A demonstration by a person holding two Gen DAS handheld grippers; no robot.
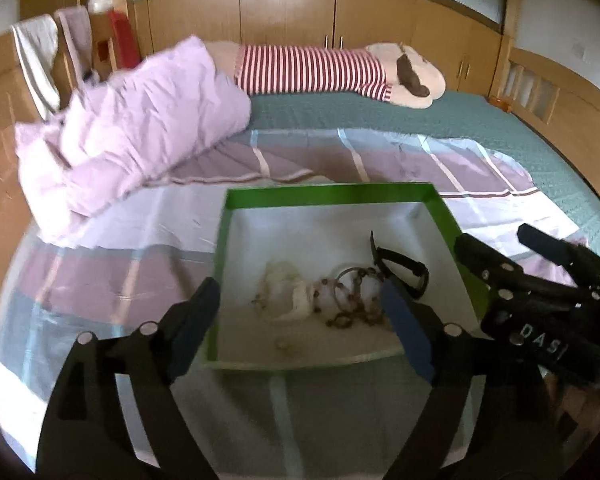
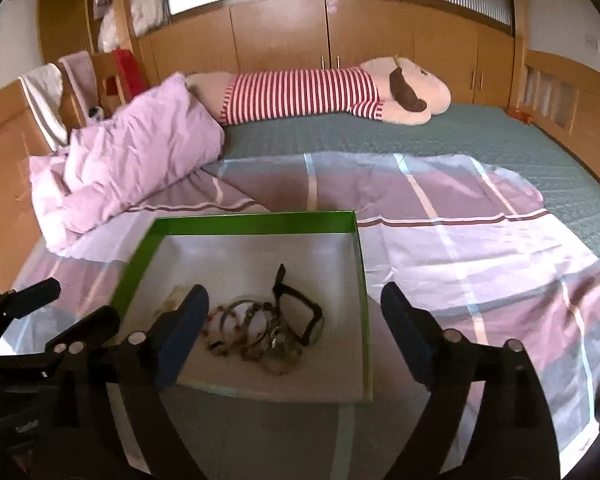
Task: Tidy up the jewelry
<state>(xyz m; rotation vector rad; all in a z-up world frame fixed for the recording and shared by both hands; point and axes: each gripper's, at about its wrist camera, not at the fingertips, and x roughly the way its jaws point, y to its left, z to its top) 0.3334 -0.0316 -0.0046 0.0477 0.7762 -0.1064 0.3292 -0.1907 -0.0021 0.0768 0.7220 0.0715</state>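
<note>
A shallow box with a green rim (image 1: 324, 192) (image 2: 256, 218) and a white inside lies on the checked sheet. In it lies a heap of jewelry: metal bangles and beaded strings (image 1: 352, 300) (image 2: 252, 332), a black watch (image 1: 404, 272) (image 2: 300, 312), a whitish bundle (image 1: 288, 292) and a small loose piece (image 1: 284, 345). My left gripper (image 1: 298, 300) (image 2: 80, 300) hovers open over the box's near left side, with nothing between its fingers. My right gripper (image 2: 294, 296) (image 1: 496, 236) is open over the box's near right side, also empty.
The box rests on a purple and blue checked sheet (image 2: 460, 240) spread on a green bedspread (image 2: 420, 132). A crumpled pink duvet (image 1: 140, 120) lies at the left. A big plush toy in a striped top (image 2: 300, 92) lies along the wooden cabinets (image 2: 280, 36) behind.
</note>
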